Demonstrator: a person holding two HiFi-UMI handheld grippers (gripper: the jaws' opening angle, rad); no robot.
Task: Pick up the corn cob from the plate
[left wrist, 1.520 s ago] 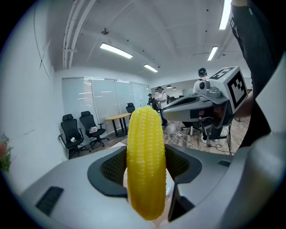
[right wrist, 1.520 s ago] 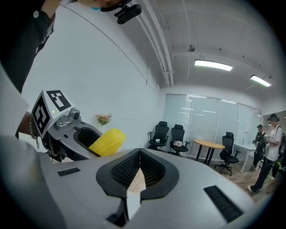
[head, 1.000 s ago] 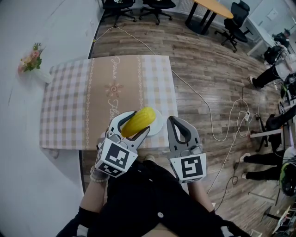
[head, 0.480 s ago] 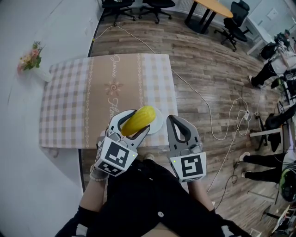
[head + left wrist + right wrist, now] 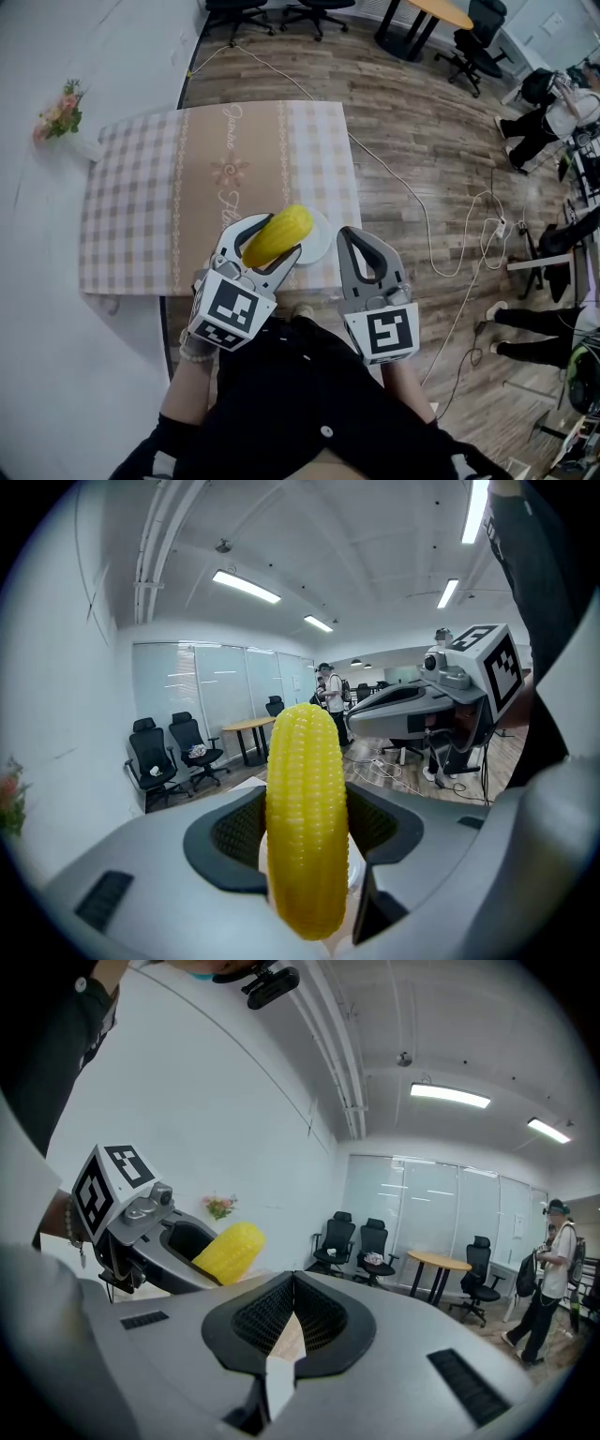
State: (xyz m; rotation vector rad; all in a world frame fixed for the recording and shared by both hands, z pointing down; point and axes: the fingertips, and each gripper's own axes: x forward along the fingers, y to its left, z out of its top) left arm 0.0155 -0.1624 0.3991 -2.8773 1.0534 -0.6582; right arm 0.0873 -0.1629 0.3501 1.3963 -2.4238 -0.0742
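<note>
A yellow corn cob (image 5: 277, 236) is clamped between the jaws of my left gripper (image 5: 265, 246), lifted above the white plate (image 5: 319, 242) at the table's near right corner. In the left gripper view the corn cob (image 5: 306, 817) stands upright between the dark pads, filling the gap of that gripper (image 5: 305, 827). My right gripper (image 5: 361, 251) hangs just right of the plate, over the table edge, with its jaws closed together and nothing between them (image 5: 292, 1321). From the right gripper view the corn cob (image 5: 229, 1251) shows to the left, held by the other gripper.
A checked tablecloth (image 5: 187, 192) covers the small table. A vase of flowers (image 5: 64, 120) stands at its far left corner. A white cable (image 5: 412, 211) runs across the wooden floor to the right. Office chairs (image 5: 473, 56) and people stand at the room's far right.
The left gripper with the corn cob has risen slightly and shifted a little further from the plate. The right gripper has stayed in place.
</note>
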